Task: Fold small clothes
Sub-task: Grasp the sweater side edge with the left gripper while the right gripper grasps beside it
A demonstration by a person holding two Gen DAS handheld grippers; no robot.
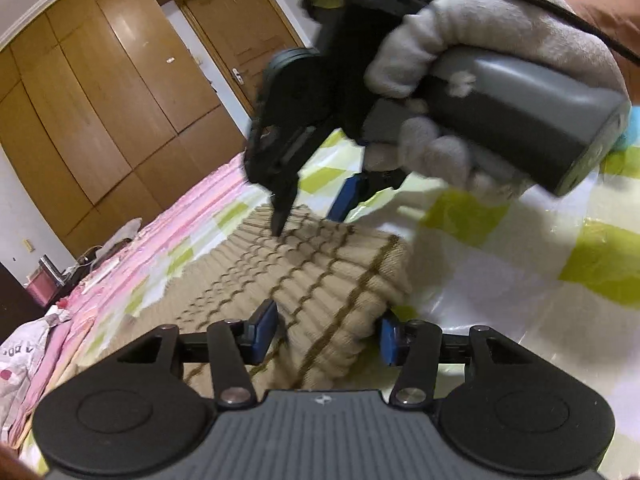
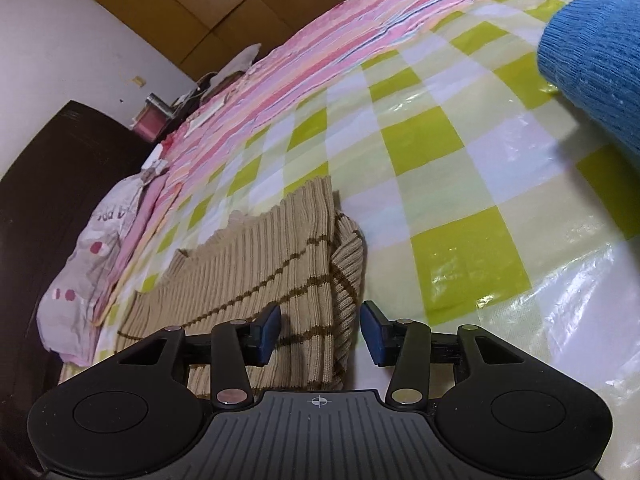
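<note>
Knitwear on the bed: your left gripper [image 1: 326, 334] straddles the folded edge of a beige ribbed sweater [image 1: 320, 280] with wavy brown stripes, blue pads [image 1: 264, 330] set apart either side of the fold and not pressing on it, so nothing is held. Ahead of it and above, your gloved right hand [image 1: 472, 80] grips the right gripper [image 1: 316, 204], tilted down over the sweater's far end; one dark fingertip meets the knit, though motion blur hides any real contact. From its own camera your right gripper [image 2: 322, 334] stands open too, the sweater's [image 2: 272, 272] doubled edge lying between and just beyond the pads [image 2: 372, 336], free of both. A green-and-white checked plastic sheet [image 2: 460, 200] lies under the sweater, with a blue knitted garment [image 2: 596, 64] well off to the far right and pink striped bedding [image 2: 280, 72] beyond
</note>
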